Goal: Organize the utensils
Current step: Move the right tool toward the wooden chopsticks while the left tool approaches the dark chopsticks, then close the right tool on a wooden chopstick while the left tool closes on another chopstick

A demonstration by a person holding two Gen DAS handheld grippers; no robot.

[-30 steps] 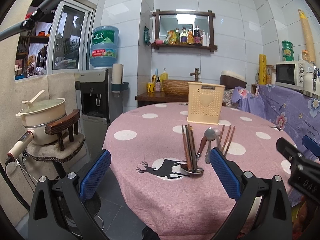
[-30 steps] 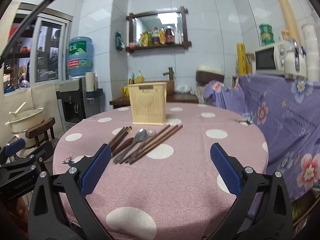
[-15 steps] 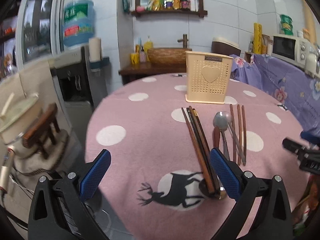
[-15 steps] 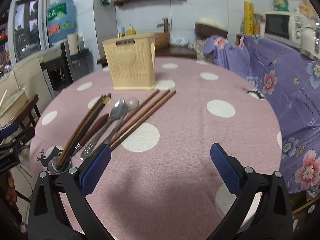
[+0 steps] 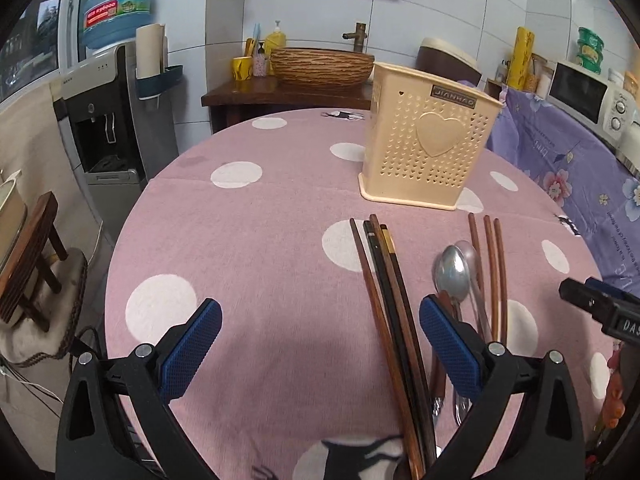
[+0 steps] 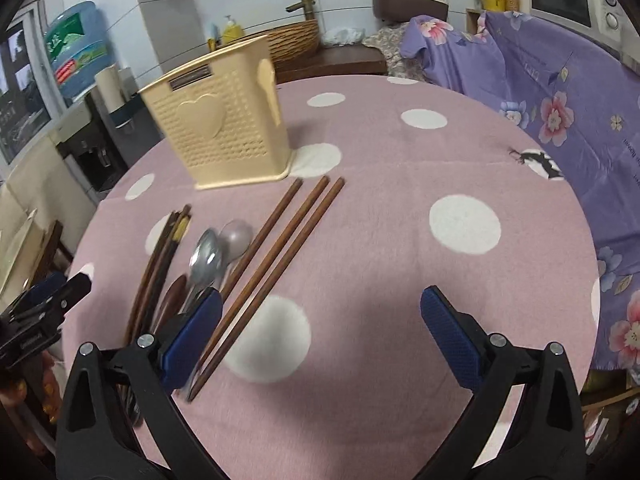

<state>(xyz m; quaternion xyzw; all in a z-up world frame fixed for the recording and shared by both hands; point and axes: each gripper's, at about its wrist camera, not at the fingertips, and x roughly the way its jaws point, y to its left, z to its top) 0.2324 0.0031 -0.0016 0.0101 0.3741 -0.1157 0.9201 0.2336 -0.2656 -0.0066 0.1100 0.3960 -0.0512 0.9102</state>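
The utensils lie in three groups in the middle of the round pink, white-dotted surface (image 5: 248, 216). In the left wrist view, a bundle of four dark chopsticks (image 5: 390, 300) runs from centre frame down to the lower edge, passing just inside the right-hand pad of the left gripper (image 5: 320, 344). Two metal spoons (image 5: 454, 270) lie to the right of that bundle, their handles hidden behind the same pad, with a brown handle beside them. Three reddish-brown chopsticks (image 5: 494, 264) lie further right. The left gripper's jaws stand wide apart and hold nothing.

In the right wrist view, the three reddish-brown chopsticks (image 6: 276, 264) slant from upper centre to lower left, their near ends just beside the left-hand pad of the right gripper (image 6: 322, 342); the spoons (image 6: 212, 252) sit behind that pad. These jaws too are spread wide and empty.

Beyond the utensils, in the upper centre, stands one cream perforated holder (image 5: 428, 156) with a raised heart and a plate reading "JIANHAO". A blue water bottle (image 5: 116, 0) occupies the upper left.
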